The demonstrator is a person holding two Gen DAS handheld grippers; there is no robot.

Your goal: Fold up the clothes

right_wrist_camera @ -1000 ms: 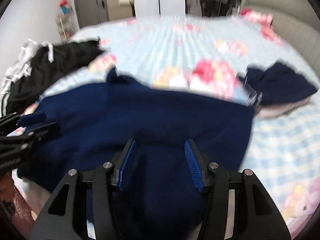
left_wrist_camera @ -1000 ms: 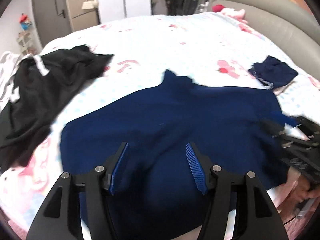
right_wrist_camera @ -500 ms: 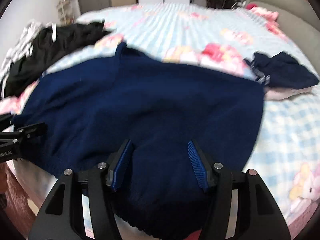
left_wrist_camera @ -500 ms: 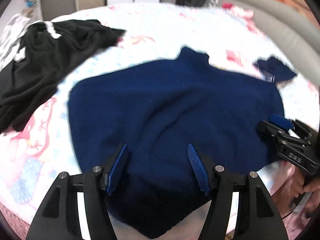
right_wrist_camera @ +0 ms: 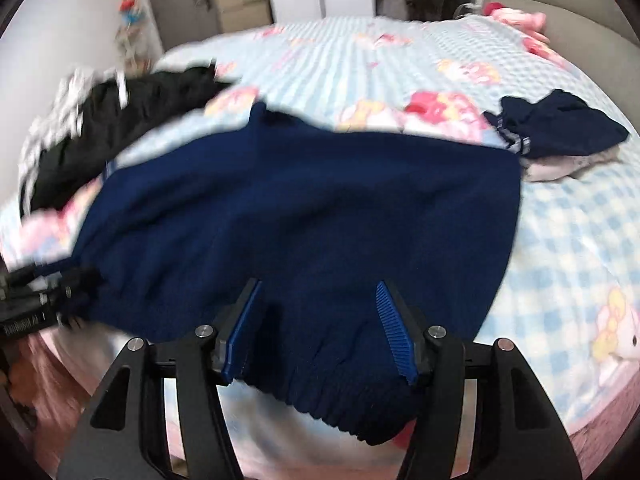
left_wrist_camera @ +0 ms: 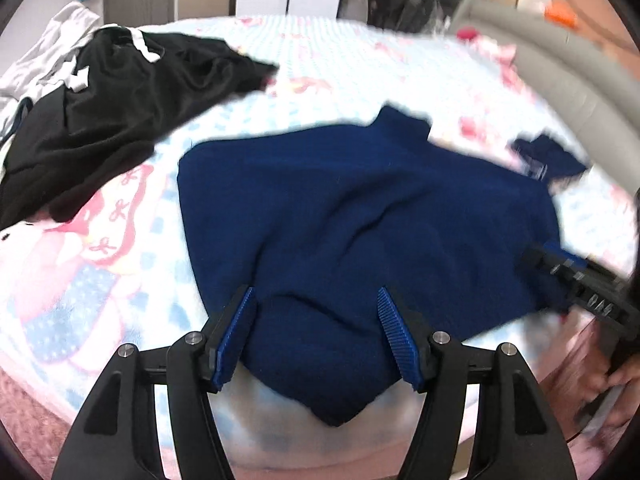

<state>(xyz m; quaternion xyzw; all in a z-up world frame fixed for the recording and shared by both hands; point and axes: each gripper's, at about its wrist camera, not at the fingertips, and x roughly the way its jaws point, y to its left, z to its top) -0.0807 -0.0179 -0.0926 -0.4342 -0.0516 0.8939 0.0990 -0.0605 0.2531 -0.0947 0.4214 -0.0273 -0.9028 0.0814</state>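
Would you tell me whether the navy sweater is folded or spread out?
Spread out: the navy sweater lies open across the bed, collar away, no fold.

Both the left gripper (left_wrist_camera: pixel 316 334) and the right gripper (right_wrist_camera: pixel 318 330) are showing the same build: black plastic arms branching into a Y shape, each finger lined inside with a ribbed blue pad (left_wrist_camera: pixel 394 336) and pinned with round silver screws (left_wrist_camera: pixel 439 336). In the left wrist view the right tool is appearing from the side as a black body with small white markings and a blue tip. A hand (left_wrist_camera: pixel 616 384) is showing blurred at that view's right edge.
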